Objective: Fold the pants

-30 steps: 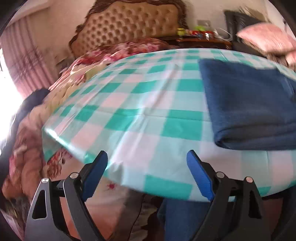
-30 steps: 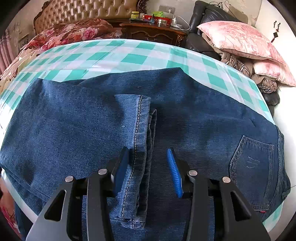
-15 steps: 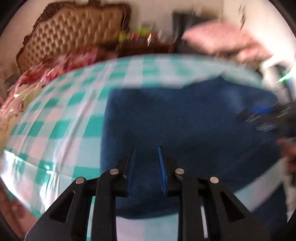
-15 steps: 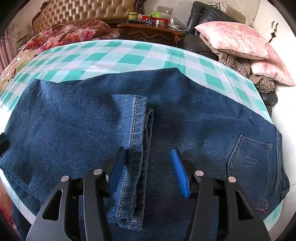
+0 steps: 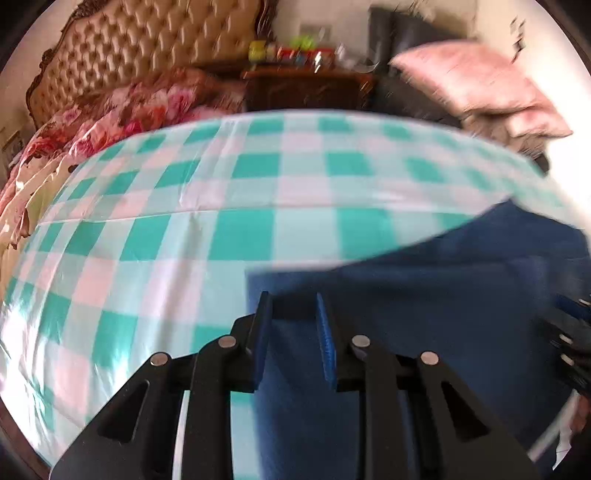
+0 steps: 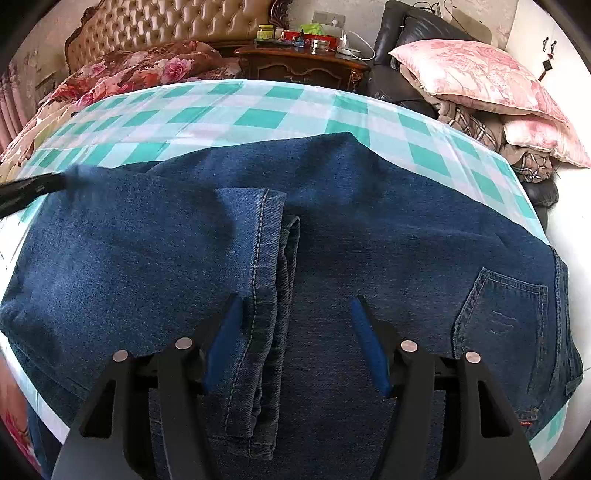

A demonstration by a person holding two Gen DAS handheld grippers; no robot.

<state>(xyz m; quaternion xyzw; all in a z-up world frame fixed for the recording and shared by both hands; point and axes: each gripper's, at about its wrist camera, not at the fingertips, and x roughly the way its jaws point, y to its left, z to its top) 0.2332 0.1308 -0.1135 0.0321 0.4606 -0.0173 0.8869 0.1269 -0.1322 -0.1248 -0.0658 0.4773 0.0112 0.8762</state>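
Checked tablecloth [image 6: 258, 118] bears folded jeans [image 6: 369, 221], no legible writing.

Pants [image 6: 332, 229]: dark blue denim, lighter stitching along hem. Bench cloth [image 6: 258, 114]: teal-and-white check, pale pink squares between. At 1 o'clock, pillow [image 6: 476, 77] pink floral; at 11 o'clock, quilt [image 6: 147, 74] red-pink roses, headboard [image 6: 173, 26] tufted tan.

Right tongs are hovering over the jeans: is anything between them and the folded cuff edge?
Nothing visible. The right tongs hang open directly over the jeans, with the folded cuff edge between their fingers and only denim below. The left tongs come in at the far left corner, well clear.
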